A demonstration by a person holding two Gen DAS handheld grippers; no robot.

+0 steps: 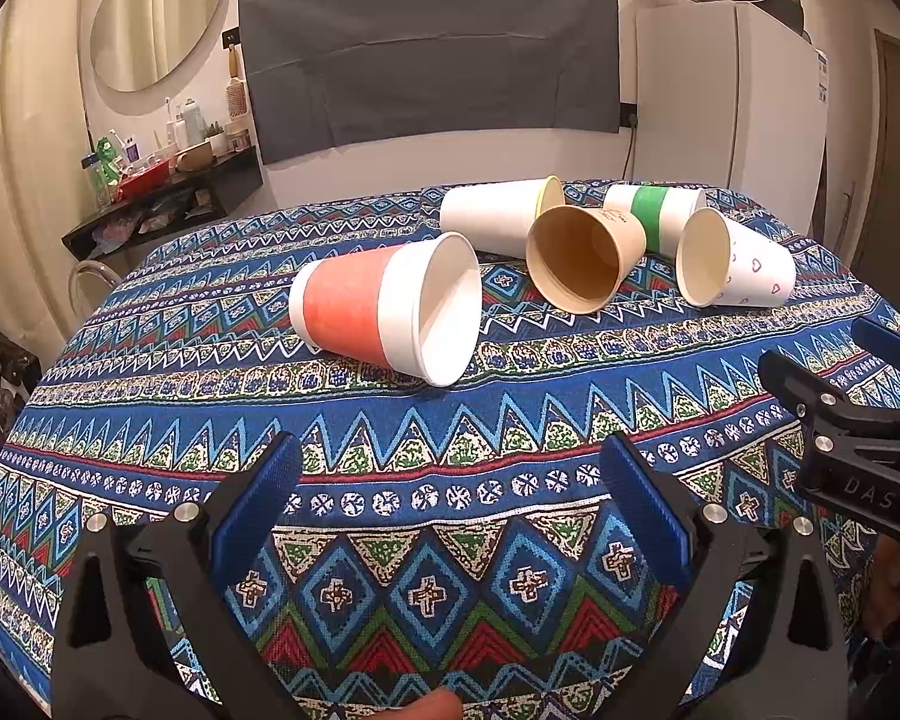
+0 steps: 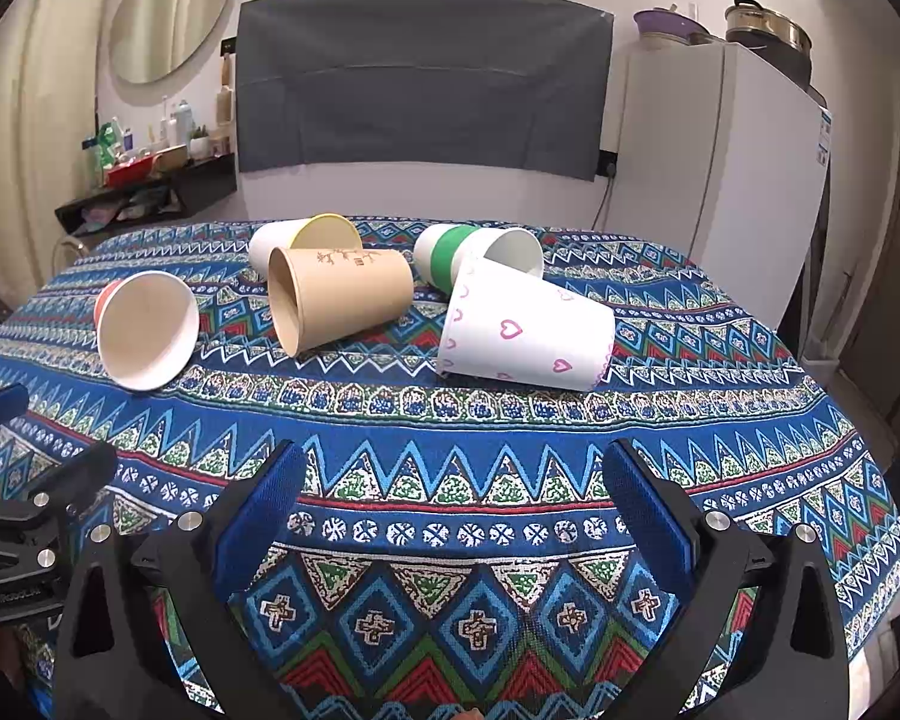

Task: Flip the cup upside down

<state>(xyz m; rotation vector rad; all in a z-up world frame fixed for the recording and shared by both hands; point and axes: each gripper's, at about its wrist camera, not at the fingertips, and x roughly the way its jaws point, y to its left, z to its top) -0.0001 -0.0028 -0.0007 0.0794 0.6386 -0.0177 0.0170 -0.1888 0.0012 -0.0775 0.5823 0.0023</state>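
Several paper cups lie on their sides on the patterned tablecloth. A red-banded cup (image 1: 384, 315) (image 2: 144, 336) lies nearest the left. A brown cup (image 1: 582, 258) (image 2: 339, 297), a white cup with pink hearts (image 1: 735, 261) (image 2: 525, 330), a green-banded cup (image 1: 654, 213) (image 2: 474, 255) and a white cup with a yellow rim (image 1: 498, 216) (image 2: 306, 237) lie behind. My left gripper (image 1: 450, 486) is open and empty, short of the red-banded cup. My right gripper (image 2: 450, 492) is open and empty, short of the heart cup.
The tablecloth (image 1: 450, 540) covers the whole table, whose edges fall away left and right. A white fridge (image 2: 720, 180) stands at the back right. A cluttered black shelf (image 1: 162, 192) is at the back left. The right gripper's body (image 1: 846, 420) shows at the left view's right edge.
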